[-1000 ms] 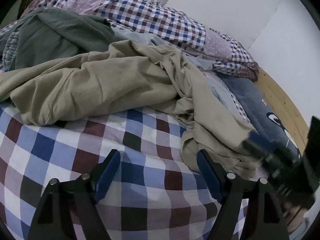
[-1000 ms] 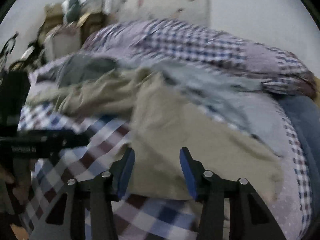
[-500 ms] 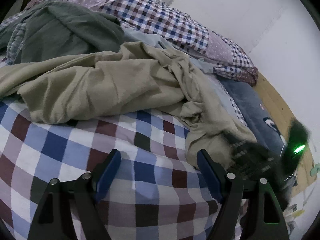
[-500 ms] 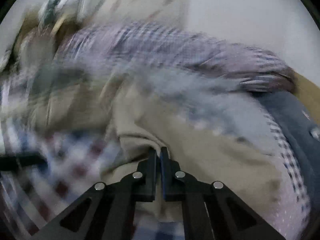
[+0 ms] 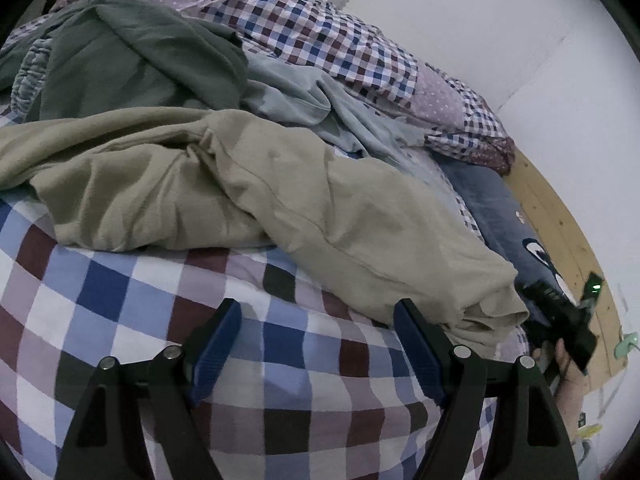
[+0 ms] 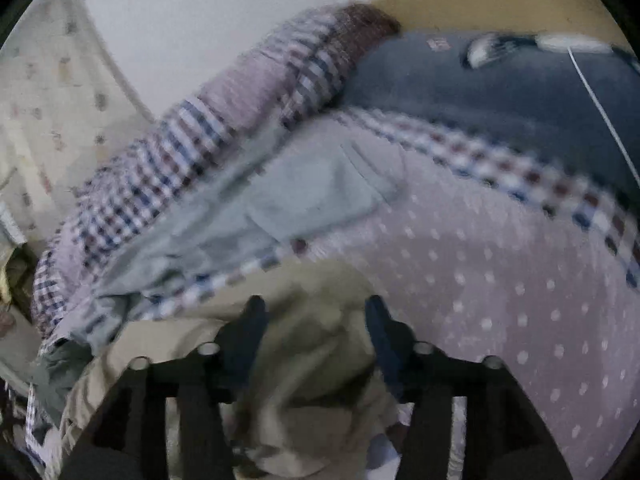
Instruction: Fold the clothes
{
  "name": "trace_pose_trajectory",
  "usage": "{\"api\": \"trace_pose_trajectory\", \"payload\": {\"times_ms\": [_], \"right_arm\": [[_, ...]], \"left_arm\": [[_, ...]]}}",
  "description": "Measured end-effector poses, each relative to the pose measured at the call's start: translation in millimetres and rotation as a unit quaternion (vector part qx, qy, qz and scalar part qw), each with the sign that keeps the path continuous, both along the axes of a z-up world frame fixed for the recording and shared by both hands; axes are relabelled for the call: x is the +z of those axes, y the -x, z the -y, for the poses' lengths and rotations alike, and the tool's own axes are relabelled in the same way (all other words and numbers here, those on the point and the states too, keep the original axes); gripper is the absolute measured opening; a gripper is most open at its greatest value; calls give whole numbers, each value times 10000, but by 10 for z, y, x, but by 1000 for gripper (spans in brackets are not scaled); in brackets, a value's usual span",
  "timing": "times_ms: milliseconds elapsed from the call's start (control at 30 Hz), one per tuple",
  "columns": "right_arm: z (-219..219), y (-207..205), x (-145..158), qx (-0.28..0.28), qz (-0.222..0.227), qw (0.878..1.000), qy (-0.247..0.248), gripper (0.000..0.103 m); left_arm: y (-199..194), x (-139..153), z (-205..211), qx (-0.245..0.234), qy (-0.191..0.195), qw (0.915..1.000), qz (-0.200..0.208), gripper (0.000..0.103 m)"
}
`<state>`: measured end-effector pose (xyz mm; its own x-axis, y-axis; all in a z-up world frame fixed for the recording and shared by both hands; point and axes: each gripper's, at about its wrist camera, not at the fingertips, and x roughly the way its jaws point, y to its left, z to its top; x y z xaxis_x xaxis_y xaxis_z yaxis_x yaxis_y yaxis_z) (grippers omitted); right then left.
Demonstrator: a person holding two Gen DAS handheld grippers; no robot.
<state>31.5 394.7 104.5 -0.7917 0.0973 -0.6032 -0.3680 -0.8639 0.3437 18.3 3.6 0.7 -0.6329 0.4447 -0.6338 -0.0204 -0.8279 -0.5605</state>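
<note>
A crumpled beige garment (image 5: 280,200) lies across the checked bedsheet (image 5: 120,300), and its right end reaches the bed's right side. My left gripper (image 5: 316,320) hovers open over the sheet just in front of it, holding nothing. In the left wrist view, my right gripper (image 5: 532,300) sits at the garment's bunched right end, held by a hand (image 5: 568,364). In the blurred right wrist view, the right gripper (image 6: 316,312) is open, with bunched beige fabric (image 6: 316,360) lying loose between and below its fingers.
A dark green garment (image 5: 140,52) and a pale grey-blue garment (image 5: 320,100) lie behind the beige one. A rolled checked quilt (image 5: 320,32) runs along the white wall. A dark blue pillow (image 5: 492,208) and the wooden bed frame (image 5: 560,220) are at the right.
Half a second ago the right gripper was shut on the beige fabric; now it is open. The garment's end has been drawn out to the right. The left gripper has barely moved.
</note>
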Motion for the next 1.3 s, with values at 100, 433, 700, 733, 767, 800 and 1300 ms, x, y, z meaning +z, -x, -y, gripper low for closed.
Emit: {"api": "trace_pose_trajectory", "payload": {"times_ms": [100,433,700,733,767,800,1300], "right_arm": [[199,-39,202,431,-304,9979,-368,65],[626,-103,356,1664,-649,9794,-939,66],[423,-141,407,1791,-717,9782,-762,66],[389,-146,409,1786,-710,9786,-733,66],[348,-150,410,1782,-707,9790,-693,66],[314,-157,413,1778,-711,9793,-652,66],[747,-202,429,3067,-760,9451,-827,66]], "left_arm": [[43,-8,-74,-224,-214,9995,7,82],[476,-121,-128,-409,-779,9956,312,82],[1120,-79,13,213,-546,9969,530,4],[1193,-11,54,261,-513,9975,416,4],[1299,139,111,345,-329,9986,232,3],[1399,275,151,381,-250,9989,83,3],[2093,842,236,-44,644,9974,-335,101]]}}
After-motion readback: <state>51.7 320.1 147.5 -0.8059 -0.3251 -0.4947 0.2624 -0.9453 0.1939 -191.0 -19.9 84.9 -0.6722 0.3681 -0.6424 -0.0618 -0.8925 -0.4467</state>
